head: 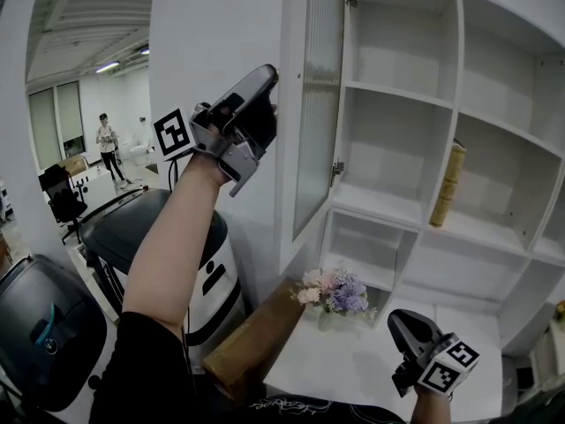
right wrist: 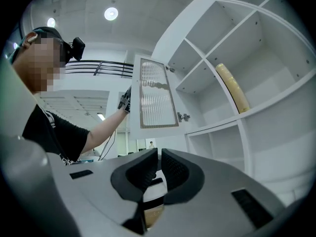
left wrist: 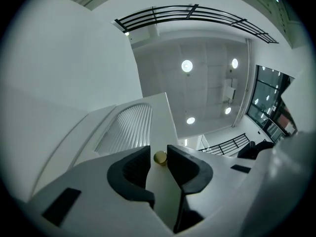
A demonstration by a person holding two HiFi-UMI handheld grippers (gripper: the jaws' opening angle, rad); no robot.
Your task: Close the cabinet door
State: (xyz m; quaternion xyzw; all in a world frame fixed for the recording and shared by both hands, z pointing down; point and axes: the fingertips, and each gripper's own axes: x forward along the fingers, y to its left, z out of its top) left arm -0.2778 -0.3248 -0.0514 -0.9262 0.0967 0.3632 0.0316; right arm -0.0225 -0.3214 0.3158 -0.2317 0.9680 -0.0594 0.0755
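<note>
nearest, low over the white table [head: 353,374], the right hand-held gripper [right wrist: 159,152] had its jaws all but together with nothing between them. beyond it a bunch of pale flowers [head: 334,291] stood on the table at the foot of the cabinet [head: 402,94].

higher up, on a raised arm, the left hand-held gripper [left wrist: 158,151] sat at the free edge of the cabinet door [head: 316,104]. its jaws were part open either side of the small brass knob [left wrist: 160,157]. one pad looked to touch the knob and a sliver of gap showed on the other side, so no firm grip could be read.

the door stood open from the cabinet's upper left compartment, roughly square to the front. its long axis was upright, its free edge toward the person and its hinges [head: 336,170] on the far edge. it looked like a light, stiff frame round a ribbed glass pane, likely easy to swing but not one to slam. the knob was small and smooth and might slip, so the plain frame beside it seemed a safer place to push.

farther back, a yellowish book-like thing [head: 450,184] leaned on a shelf.
</note>
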